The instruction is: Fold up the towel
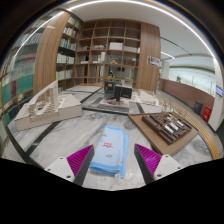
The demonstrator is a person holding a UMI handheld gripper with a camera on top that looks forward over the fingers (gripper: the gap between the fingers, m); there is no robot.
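A light blue towel [108, 152] with small coloured prints lies folded into a long strip on the grey marble-look table [60, 140]. My gripper [113, 163] is open, its two magenta pads [81, 159] spread wide apart. The near end of the towel lies between the fingers, with a gap at each side. The towel rests on the table and stretches ahead, beyond the fingertips.
A white architectural model [45, 106] stands on a table at the left. A wooden tray with dark items [168, 126] sits on a table at the right. A desk with a monitor [118, 94] stands further ahead. Tall bookshelves [100, 50] line the back wall.
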